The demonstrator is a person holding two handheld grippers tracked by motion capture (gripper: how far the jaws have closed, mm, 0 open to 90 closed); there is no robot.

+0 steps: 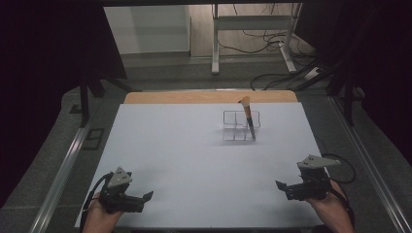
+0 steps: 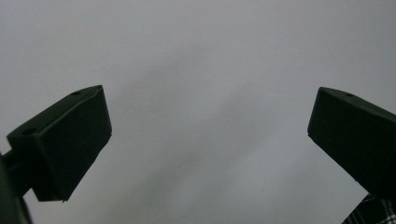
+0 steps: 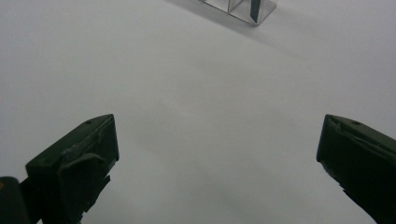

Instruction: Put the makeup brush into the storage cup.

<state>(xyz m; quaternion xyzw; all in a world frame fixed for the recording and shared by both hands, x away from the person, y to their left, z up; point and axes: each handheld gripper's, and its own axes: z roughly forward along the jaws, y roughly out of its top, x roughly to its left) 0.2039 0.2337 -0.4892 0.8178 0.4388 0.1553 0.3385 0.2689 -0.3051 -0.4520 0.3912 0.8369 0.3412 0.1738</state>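
A clear divided organizer (image 1: 234, 132) stands on the white table (image 1: 194, 160), right of centre toward the back. A makeup brush (image 1: 248, 115) with a black handle and orange bristles leans upright in its right front compartment. The organizer's near corner (image 3: 243, 10) and the brush handle (image 3: 255, 8) appear at the top of the right gripper view. My left gripper (image 1: 148, 196) rests open at the front left, jaws wide over bare table (image 2: 205, 121). My right gripper (image 1: 280, 186) is open at the front right, nothing between its jaws (image 3: 215, 154).
A wooden strip (image 1: 209, 97) edges the table's far side. Metal rails (image 1: 63, 174) run along both sides. Beyond stand a white table frame (image 1: 252, 34) and floor cables (image 1: 286, 73). A plaid sleeve (image 2: 371, 212) shows at the lower right of the left gripper view.
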